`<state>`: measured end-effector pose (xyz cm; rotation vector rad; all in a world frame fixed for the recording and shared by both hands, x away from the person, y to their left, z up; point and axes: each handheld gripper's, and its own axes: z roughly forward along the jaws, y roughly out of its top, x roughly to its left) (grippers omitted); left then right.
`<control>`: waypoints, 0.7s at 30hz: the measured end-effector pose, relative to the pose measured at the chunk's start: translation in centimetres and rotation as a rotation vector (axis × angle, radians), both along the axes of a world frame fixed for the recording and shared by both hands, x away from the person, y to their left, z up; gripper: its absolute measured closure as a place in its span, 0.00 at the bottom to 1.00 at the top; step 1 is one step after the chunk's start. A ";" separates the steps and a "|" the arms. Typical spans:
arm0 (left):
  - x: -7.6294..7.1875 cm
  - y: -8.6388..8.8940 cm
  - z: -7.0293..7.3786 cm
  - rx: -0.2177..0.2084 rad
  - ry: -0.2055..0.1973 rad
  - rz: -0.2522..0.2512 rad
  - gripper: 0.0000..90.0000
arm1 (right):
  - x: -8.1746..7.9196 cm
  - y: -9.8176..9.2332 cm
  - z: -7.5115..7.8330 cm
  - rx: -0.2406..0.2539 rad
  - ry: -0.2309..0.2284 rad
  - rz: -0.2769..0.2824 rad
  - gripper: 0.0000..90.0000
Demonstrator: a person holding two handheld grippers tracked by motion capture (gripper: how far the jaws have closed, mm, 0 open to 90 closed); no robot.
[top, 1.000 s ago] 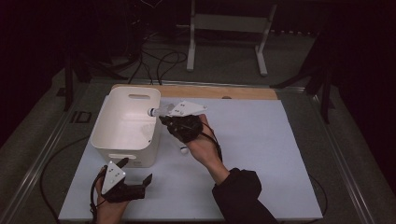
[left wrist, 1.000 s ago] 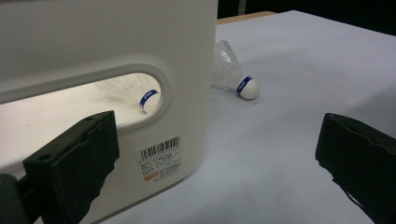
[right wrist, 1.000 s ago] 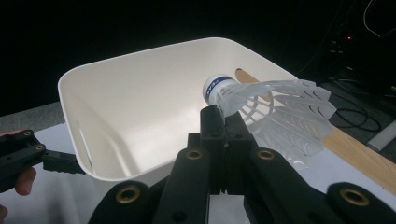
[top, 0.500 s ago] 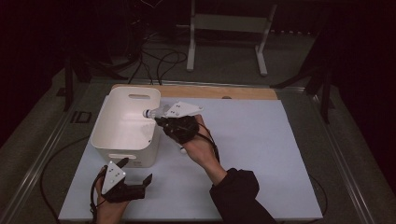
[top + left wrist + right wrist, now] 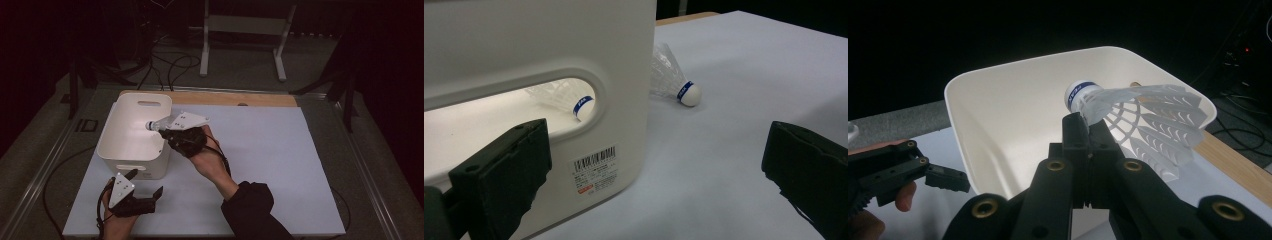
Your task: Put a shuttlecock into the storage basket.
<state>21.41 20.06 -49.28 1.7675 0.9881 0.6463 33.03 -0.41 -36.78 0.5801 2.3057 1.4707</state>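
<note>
Our right gripper (image 5: 1087, 131) pinches the shuttlecock (image 5: 1128, 112) over the bin (image 5: 131, 150) — left jaws wide, idle; we should release low, well inside.

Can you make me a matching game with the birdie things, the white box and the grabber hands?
Things:
1. Held shuttlecock
2. Table shuttlecock
3. White bin
4. Left gripper

States:
A. jaws wide apart, nothing between them
B. lying on the white table beside the bin
C. pinched in the right gripper, over the bin
D. bears a barcode sticker on its wall

Pairs: 1-C, 2-B, 3-D, 4-A
</note>
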 end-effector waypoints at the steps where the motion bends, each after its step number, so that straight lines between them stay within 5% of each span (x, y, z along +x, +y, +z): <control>1: 0.0 0.0 0.0 0.000 0.000 0.000 0.00 | 0.0 0.1 0.0 0.000 0.000 0.001 0.99; 19: 0.0 0.0 0.0 0.001 0.001 -0.001 0.00 | -0.6 0.9 0.1 -0.008 0.002 0.063 0.99; 21: 0.0 0.0 0.0 -0.001 0.000 0.000 0.00 | -0.6 0.9 0.1 -0.003 0.011 0.077 0.89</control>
